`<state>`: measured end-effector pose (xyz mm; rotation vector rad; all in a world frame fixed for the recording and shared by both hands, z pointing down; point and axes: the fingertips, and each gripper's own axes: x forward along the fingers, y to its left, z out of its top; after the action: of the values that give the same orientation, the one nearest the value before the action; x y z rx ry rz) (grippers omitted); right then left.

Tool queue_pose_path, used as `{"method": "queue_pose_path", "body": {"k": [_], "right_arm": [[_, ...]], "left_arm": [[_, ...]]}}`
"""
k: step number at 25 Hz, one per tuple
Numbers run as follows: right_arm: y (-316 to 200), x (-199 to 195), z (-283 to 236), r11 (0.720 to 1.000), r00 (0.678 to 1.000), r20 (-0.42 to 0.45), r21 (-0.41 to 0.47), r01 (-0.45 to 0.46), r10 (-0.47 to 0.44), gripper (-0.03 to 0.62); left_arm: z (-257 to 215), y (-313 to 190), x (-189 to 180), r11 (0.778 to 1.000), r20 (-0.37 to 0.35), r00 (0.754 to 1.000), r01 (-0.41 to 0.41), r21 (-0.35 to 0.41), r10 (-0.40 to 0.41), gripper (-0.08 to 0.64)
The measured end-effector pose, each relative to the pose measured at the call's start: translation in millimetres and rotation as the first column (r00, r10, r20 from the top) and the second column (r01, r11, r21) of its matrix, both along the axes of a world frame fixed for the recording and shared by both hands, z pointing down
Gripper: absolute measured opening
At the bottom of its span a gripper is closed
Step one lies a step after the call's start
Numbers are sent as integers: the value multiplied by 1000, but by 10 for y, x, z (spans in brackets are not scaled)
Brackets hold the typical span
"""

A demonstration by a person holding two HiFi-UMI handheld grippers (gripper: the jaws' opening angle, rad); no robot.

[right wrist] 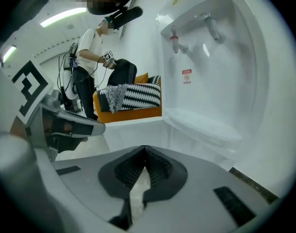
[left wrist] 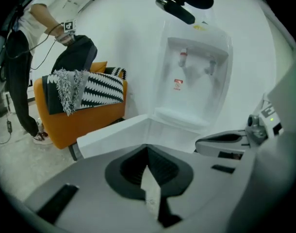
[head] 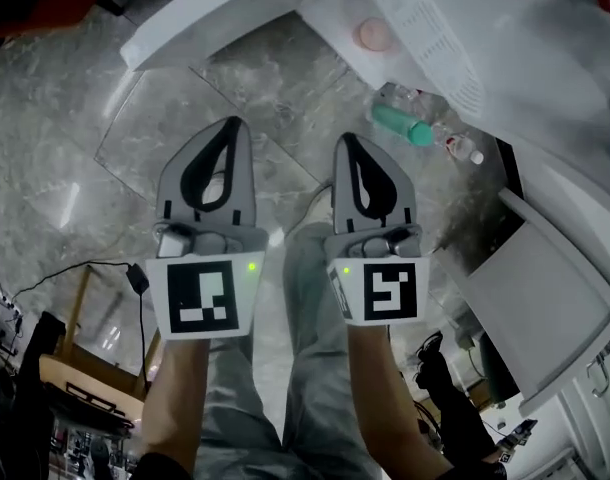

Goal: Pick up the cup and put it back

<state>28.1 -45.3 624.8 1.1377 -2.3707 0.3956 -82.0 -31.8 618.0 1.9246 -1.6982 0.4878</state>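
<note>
Well, our left gripper (head: 233, 126) and right gripper (head: 347, 142) hang closed and empty. We think, unsurely, the cup (head: 373, 35) is that pinkish round thing on the water dispenser (head: 435, 28). It is likely light and thin-walled, best pinched gently at its side wall.

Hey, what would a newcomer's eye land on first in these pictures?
Two grey grippers fill the head view: the left gripper and the right gripper, side by side, both shut and empty. Ahead stands a white water dispenser, with an orange sofa to its left.
</note>
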Motion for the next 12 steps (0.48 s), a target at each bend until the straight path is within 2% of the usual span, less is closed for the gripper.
{"method": "queue_pose_path", "body": {"k": [2, 6, 12], "right_arm": [[67, -36, -251, 1000, 1000, 21, 0, -2, 2, 11], [79, -107, -810, 1000, 998, 65, 22, 0, -1, 11], [50, -117, -1799, 997, 996, 95, 77, -11, 4, 11]], "left_arm": [[-213, 27, -9, 1000, -10, 1000, 18, 10, -18, 12], [-716, 5, 51, 998, -6, 1000, 2, 57, -2, 12], [-1671, 8, 137, 994, -45, 999, 18, 110, -13, 12]]}}
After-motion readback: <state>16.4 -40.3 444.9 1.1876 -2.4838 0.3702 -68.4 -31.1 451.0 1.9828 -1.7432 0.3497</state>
